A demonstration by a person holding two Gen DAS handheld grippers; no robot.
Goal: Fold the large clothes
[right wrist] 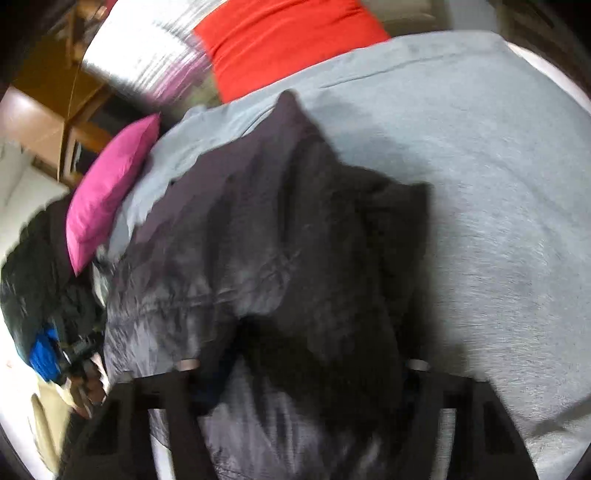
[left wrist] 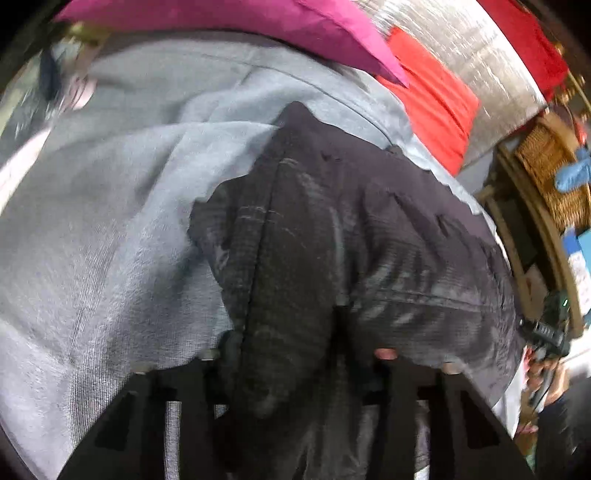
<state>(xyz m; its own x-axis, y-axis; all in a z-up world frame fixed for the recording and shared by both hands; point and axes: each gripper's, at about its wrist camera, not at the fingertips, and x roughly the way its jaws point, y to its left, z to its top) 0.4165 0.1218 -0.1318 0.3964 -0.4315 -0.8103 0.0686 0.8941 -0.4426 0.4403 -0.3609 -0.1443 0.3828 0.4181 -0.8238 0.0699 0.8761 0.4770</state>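
Observation:
A large dark grey garment (left wrist: 332, 229) lies bunched on a light grey blanket (left wrist: 110, 221) covering a bed. In the left wrist view, my left gripper (left wrist: 295, 365) has the garment's fabric draped between and over its black fingers (left wrist: 173, 406), so it looks shut on the cloth. In the right wrist view the same garment (right wrist: 266, 240) spreads over the blanket (right wrist: 498, 184). My right gripper (right wrist: 303, 369) also has dark fabric bunched between its fingers (right wrist: 166, 406), held at the near edge. Both views are motion-blurred.
A magenta pillow (left wrist: 258, 22) (right wrist: 107, 192) and a red pillow (left wrist: 432, 99) (right wrist: 288, 40) lie at the bed's head by a silvery surface (left wrist: 461, 48). A wicker basket (left wrist: 546, 162) stands right. Wooden furniture (right wrist: 55, 103) and a dark clothes pile (right wrist: 40, 280) are left.

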